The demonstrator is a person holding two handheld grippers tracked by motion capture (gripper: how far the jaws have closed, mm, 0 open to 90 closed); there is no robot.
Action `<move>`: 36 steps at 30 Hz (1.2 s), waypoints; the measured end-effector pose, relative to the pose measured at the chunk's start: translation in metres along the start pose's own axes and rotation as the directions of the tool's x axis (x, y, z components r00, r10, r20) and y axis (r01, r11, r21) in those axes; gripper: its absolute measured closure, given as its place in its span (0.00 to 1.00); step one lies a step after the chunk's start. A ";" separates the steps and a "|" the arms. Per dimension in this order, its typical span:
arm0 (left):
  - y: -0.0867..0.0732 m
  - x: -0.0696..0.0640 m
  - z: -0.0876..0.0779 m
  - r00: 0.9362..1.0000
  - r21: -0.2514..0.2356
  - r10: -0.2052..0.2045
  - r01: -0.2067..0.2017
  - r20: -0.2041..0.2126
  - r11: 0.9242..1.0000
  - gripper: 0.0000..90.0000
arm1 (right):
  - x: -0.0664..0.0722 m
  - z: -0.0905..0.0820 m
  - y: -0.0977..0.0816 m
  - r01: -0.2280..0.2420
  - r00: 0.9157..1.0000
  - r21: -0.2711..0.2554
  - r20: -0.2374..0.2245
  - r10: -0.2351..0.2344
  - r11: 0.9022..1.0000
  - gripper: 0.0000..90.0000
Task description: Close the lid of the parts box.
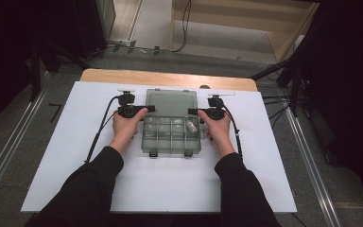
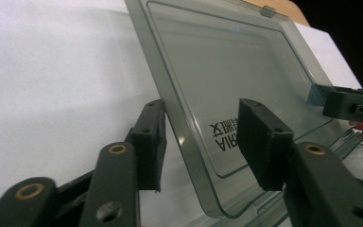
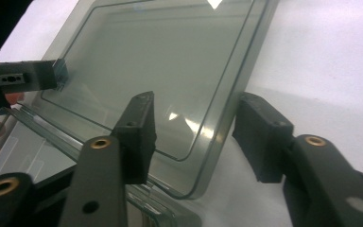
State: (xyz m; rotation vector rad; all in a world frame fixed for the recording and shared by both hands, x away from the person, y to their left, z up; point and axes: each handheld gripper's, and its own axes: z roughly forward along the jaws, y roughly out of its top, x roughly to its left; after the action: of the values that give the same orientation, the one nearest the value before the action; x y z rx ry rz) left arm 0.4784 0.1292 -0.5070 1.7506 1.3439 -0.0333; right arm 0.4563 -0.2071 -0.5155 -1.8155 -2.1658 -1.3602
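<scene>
A smoky clear plastic organiser box (image 1: 171, 137) lies mid-table with its lid (image 1: 171, 100) swung up and back. Small parts sit in its compartments, one of them pale (image 1: 190, 125). My left gripper (image 1: 149, 109) reaches in from the left and straddles the lid's left edge (image 2: 179, 127). Its jaws stand open, with a gap on the inner side. My right gripper (image 1: 193, 111) straddles the lid's right edge (image 3: 222, 127) the same way, open with the pads clear of the plastic. Each gripper view also shows the other gripper's jaw tip at the far edge (image 2: 350, 104) (image 3: 23, 78).
A white sheet (image 1: 66, 156) covers the table, and bare wood (image 1: 123, 75) shows along its far edge. Cables trail from both grippers across the sheet. Dark stands and floor cables surround the table, and a wooden cabinet (image 1: 246, 19) stands behind it.
</scene>
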 end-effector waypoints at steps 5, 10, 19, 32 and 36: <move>0.004 0.001 -0.007 1.000 -0.029 0.026 -0.025 0.016 0.999 0.70 | -0.001 -0.008 0.000 0.022 1.000 -0.031 -0.006 -0.022 0.999 0.66; 0.007 0.000 -0.017 0.996 -0.062 0.082 -0.080 0.041 0.995 0.79 | 0.003 -0.020 0.002 0.096 0.995 -0.050 0.022 -0.095 0.994 0.78; 0.009 0.000 -0.028 0.987 -0.083 0.149 -0.144 0.061 0.986 0.91 | 0.012 -0.032 -0.002 0.179 0.982 -0.086 0.082 -0.172 0.980 0.89; 0.029 -0.012 -0.032 0.985 -0.142 0.171 -0.168 0.010 0.976 0.85 | 0.019 -0.034 -0.012 0.244 0.965 -0.141 0.137 -0.226 0.959 0.90; 0.035 -0.016 -0.033 0.983 -0.151 0.183 -0.182 -0.007 0.972 0.90 | 0.020 -0.034 -0.014 0.259 0.960 -0.151 0.146 -0.238 0.954 0.89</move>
State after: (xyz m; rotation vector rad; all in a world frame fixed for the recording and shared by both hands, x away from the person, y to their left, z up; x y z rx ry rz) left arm 0.4837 0.1382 -0.4570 1.7357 1.1443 0.1607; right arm 0.4217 -0.2110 -0.4921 -1.7741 -2.4886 -1.5607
